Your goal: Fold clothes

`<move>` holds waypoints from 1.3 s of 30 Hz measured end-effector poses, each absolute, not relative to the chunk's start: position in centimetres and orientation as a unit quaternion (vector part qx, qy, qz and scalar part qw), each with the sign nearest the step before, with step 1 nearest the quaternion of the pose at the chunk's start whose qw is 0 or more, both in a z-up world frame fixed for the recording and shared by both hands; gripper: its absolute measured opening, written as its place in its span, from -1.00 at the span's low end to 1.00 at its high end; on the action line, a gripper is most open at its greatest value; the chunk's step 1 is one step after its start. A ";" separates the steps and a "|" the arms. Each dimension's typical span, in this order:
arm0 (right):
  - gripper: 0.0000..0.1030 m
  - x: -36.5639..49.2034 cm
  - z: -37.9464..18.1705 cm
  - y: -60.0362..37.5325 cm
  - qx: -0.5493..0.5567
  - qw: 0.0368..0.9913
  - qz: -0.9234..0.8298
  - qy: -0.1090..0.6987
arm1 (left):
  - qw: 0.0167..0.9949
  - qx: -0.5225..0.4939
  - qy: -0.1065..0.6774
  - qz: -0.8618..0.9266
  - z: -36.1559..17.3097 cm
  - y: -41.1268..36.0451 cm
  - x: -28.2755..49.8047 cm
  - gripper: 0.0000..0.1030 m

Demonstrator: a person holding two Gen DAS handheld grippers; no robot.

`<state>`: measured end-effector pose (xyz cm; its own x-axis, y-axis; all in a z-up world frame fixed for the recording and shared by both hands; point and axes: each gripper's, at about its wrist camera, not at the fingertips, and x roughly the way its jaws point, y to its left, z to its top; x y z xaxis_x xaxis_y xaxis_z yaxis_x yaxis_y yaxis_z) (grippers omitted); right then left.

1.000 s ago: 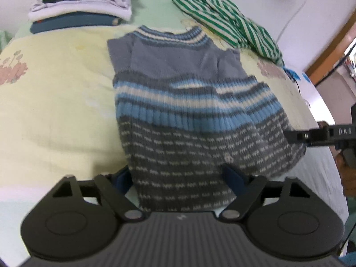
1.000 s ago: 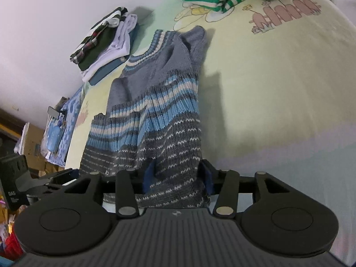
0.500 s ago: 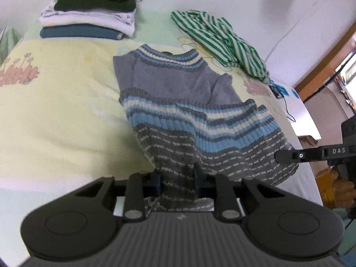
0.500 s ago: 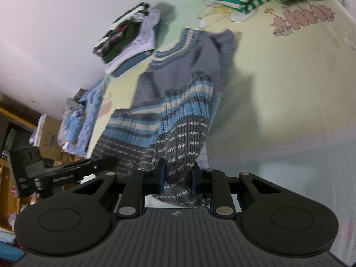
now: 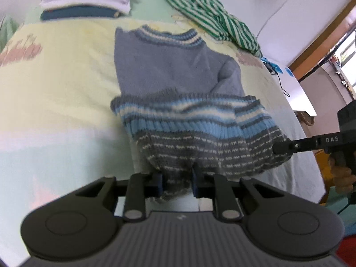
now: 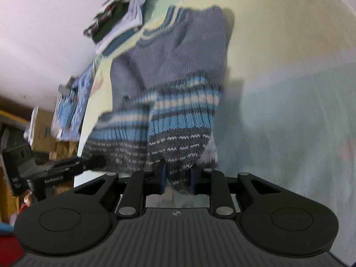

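Observation:
A grey and blue striped knit sweater (image 5: 178,84) lies on the bed, neck end far from me. Its dark hem with white zigzag lines is lifted off the cover. My left gripper (image 5: 176,183) is shut on the hem's left corner, wool bunched between the blue pads. My right gripper (image 6: 177,179) is shut on the hem's other corner. In the left wrist view the right gripper (image 5: 281,148) shows at the right edge, nosed into the hem, with a person's hand (image 5: 342,175) on its grip. In the right wrist view the sweater (image 6: 178,51) runs away toward the wall.
A stack of folded clothes (image 5: 89,2) sits at the head of the bed by the wall. A green and white striped garment (image 5: 213,20) lies crumpled beyond the sweater on the right. The pale yellow bed cover (image 5: 55,77) spreads to the left. Boxes and clutter (image 6: 44,120) stand beside the bed.
Both grippers closed on the sweater's hem, which lay flat one second ago. The hem has since been raised and drawn up over the sweater's lower body.

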<state>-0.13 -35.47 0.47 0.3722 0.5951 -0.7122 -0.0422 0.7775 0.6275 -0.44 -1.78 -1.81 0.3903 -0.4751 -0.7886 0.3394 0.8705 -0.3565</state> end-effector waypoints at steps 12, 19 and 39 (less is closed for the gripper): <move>-0.06 1.4 0.9 -33.3 0.184 0.850 0.167 0.465 | 0.842 -0.045 0.460 -0.277 -2.8 -3.7 2.6 -0.25; -0.37 2.3 1.5 -30.8 0.101 0.869 0.163 0.455 | 0.854 -0.016 0.433 -0.289 -1.9 -5.6 2.8 -0.25; -0.85 16.2 -0.7 -15.8 -0.061 0.863 0.307 0.396 | 0.886 -0.020 0.407 -0.219 -1.8 -4.7 -1.4 -0.58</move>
<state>16.25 -15.77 -0.74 0.4975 0.4807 -0.7221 -0.5781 0.8043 0.1372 -1.44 -4.68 -1.79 0.5721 -0.4045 -0.7135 0.3718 0.9033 -0.2139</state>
